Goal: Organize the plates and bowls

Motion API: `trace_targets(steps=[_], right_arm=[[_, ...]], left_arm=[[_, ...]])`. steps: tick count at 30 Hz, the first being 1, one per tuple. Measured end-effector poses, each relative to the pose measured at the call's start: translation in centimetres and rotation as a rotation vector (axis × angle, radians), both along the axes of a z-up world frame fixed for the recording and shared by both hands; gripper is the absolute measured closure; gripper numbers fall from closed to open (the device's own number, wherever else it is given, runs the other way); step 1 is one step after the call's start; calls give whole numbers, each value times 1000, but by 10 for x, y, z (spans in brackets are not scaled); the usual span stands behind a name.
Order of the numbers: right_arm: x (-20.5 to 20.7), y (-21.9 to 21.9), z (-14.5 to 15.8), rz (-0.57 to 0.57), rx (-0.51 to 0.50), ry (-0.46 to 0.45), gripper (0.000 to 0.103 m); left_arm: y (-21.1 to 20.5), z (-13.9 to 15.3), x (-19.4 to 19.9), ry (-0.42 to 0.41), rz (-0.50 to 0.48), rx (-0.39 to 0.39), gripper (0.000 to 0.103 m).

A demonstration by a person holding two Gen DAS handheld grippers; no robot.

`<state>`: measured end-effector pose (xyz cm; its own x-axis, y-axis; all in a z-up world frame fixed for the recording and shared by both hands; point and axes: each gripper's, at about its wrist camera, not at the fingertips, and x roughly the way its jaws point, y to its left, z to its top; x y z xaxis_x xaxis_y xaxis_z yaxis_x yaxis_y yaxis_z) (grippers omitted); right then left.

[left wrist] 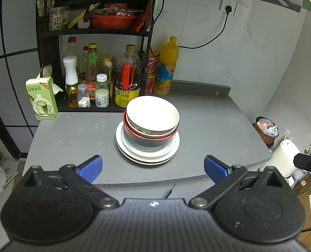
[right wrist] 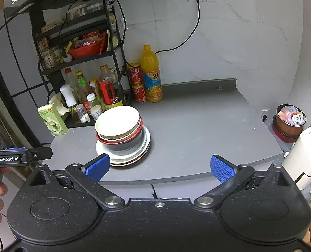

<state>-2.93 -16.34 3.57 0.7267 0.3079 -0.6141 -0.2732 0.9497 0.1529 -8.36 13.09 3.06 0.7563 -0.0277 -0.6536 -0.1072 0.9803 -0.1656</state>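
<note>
One pile of dishes stands on the grey counter (left wrist: 207,121). A white bowl (left wrist: 153,113) (right wrist: 117,121) tops it, nested in a red-rimmed dark bowl (left wrist: 151,139) (right wrist: 124,143). Under the bowls lie stacked white plates (left wrist: 145,157) (right wrist: 125,160). My left gripper (left wrist: 153,168) is open, held back at the counter's near edge, with the pile straight ahead of it. My right gripper (right wrist: 159,168) is open too, nothing between its blue fingers (right wrist: 220,169), and the pile lies ahead to its left.
A black rack (left wrist: 92,31) with sauce bottles and a red basin stands at the back left. A green carton (left wrist: 41,98), an orange juice bottle (left wrist: 165,67) and red cans (right wrist: 137,84) line the back. A bin (right wrist: 289,121) and white appliance (right wrist: 304,155) sit off the right edge.
</note>
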Motion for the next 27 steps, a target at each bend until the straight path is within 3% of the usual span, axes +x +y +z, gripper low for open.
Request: trace_targets(steps=[27], right_arm=[[-2, 7, -4, -29, -17, 11, 0]], left_arm=[[0, -7, 7, 24, -34, 13, 1]])
